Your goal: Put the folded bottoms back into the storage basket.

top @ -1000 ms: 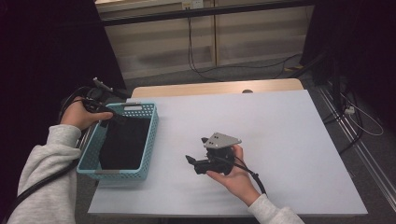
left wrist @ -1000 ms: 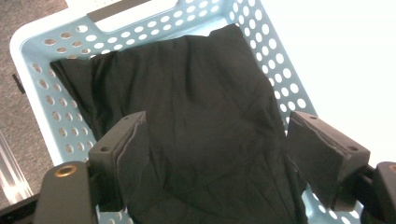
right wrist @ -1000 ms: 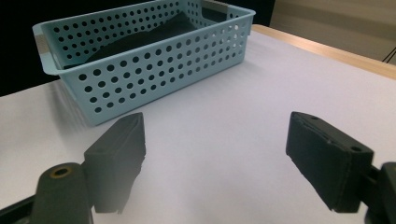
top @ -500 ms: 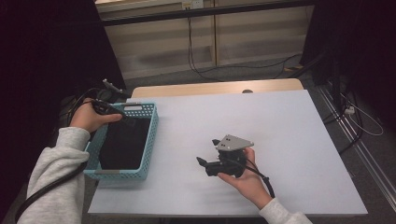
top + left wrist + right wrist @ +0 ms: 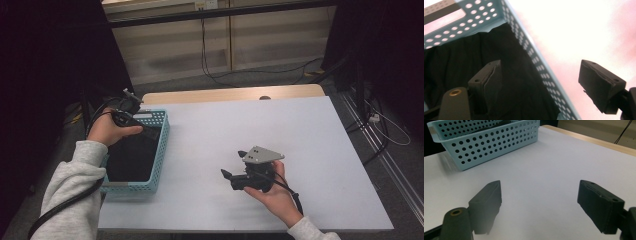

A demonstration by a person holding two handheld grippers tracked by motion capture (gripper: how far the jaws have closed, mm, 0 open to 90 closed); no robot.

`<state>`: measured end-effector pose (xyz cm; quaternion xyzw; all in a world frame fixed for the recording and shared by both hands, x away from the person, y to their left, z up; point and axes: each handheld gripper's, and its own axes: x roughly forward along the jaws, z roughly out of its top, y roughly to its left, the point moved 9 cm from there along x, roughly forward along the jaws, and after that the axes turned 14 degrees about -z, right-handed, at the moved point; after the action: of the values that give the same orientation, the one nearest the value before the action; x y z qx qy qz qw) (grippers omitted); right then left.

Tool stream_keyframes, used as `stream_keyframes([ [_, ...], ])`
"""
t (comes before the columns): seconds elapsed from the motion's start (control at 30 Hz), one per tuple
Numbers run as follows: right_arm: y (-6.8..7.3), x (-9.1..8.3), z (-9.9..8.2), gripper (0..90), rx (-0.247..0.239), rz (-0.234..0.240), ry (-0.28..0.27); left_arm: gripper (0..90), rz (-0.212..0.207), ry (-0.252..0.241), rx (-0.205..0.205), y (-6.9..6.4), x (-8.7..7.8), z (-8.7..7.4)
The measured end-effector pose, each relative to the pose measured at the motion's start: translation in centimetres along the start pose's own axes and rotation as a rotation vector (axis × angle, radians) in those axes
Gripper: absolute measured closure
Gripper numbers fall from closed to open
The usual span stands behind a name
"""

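A light blue perforated basket [image 5: 162, 145] stands at the table's left edge with a black cloth [image 5: 131, 155] lying in it. My left gripper [image 5: 128, 113] hovers over the basket's far left corner. In the left gripper view its jaws [image 5: 544, 82] are open, one over the black cloth [image 5: 461, 62], the other beyond the basket wall [image 5: 529, 50]. My right gripper [image 5: 233, 163], with a grey plate on top, is held low over the table's near middle. It [image 5: 542, 203] is open, nothing between its fingers, and points toward the basket [image 5: 486, 142].
The white tabletop [image 5: 250, 125] stretches bare between the basket and the right edge, with a wooden strip [image 5: 230, 94] along its far side. Cables [image 5: 385, 125] lie on the floor to the right. A black cable trails from each gripper.
My left hand has shifted right, farther over the basket. My right gripper has slid right and slightly nearer along the table. Both stay open.
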<state>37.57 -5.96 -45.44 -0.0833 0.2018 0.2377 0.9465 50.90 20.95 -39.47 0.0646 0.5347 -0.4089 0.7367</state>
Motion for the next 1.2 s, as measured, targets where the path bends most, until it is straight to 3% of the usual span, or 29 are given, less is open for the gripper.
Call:
stream_keyframes([
  [0.7, -1.8, -0.9, -1.7, 18.7, 0.019, -0.001, 0.027, 18.9, -0.054, 0.011, 0.078, -2.9, 2.8, 0.8],
  [1.2, -2.8, -1.6, -2.7, 18.6, 0.033, -0.009, 0.041, 18.9, -0.075, 0.003, 0.101, -4.4, 3.8, 0.6],
])
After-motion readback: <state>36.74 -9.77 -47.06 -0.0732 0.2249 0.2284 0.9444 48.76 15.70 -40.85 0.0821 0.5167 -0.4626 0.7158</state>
